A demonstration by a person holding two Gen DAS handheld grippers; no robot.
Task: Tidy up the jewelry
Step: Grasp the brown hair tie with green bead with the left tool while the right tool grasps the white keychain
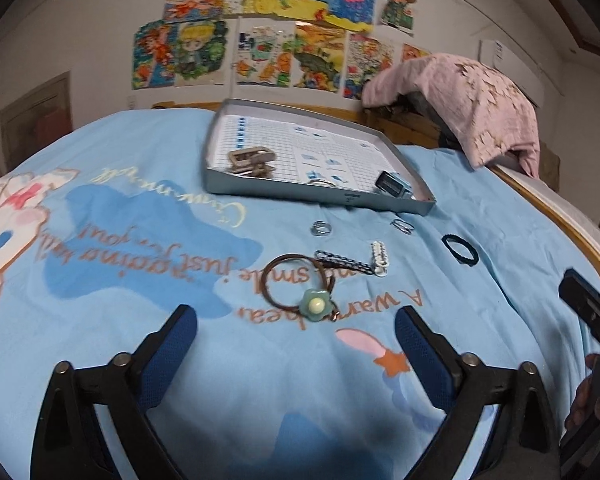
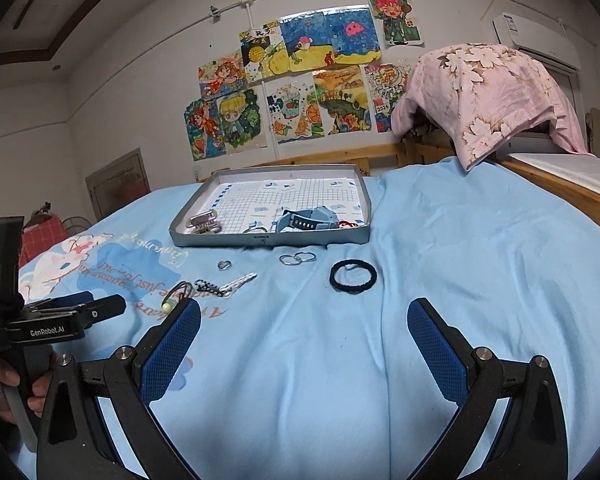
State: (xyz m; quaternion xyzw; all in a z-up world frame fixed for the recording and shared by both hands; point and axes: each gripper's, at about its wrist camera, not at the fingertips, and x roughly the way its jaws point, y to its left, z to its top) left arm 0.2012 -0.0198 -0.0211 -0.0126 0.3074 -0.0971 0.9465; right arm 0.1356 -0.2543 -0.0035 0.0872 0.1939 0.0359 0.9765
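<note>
A shallow grey tray (image 2: 269, 236) lined with blue-squared paper sits on the light blue bedspread (image 2: 440, 240), towards the far side of the bed. Inside it, along the near wall, lie a metal buckle (image 2: 203, 220) at the left, a thin ring (image 2: 259, 229) in the middle and a grey-blue watch (image 2: 310, 220) at the right. A small red item (image 2: 344, 223) rests beside the watch; what it is cannot be told.

The rest of the jewelry lies loose on the bedspread, in front of the tray and apart from it. There is a single silver ring (image 2: 224, 265), a pair of linked silver rings (image 2: 297, 258), a black hair band (image 2: 353, 275), a white clip (image 2: 239, 282) on a black-and-white cord (image 2: 209, 288), and a brown hair tie (image 1: 295, 286) with a green flower bead (image 1: 315, 306).

The left wrist view shows the brown tie and its flower in full, lying between the tips of the left gripper (image 1: 295, 334), whose jaws stand wide apart and hold nothing. It shows the watch only as a dark block at the tray's corner. The right wrist view shows the watch strap clearly, yet the brown tie is half hidden behind a finger. The right gripper (image 2: 304, 332) is likewise spread wide and empty, hanging over bare bedspread near the black band. Children's drawings (image 2: 300, 80) cover the wall, and a pink cloth (image 2: 484, 92) hangs at the bed's far right.
</note>
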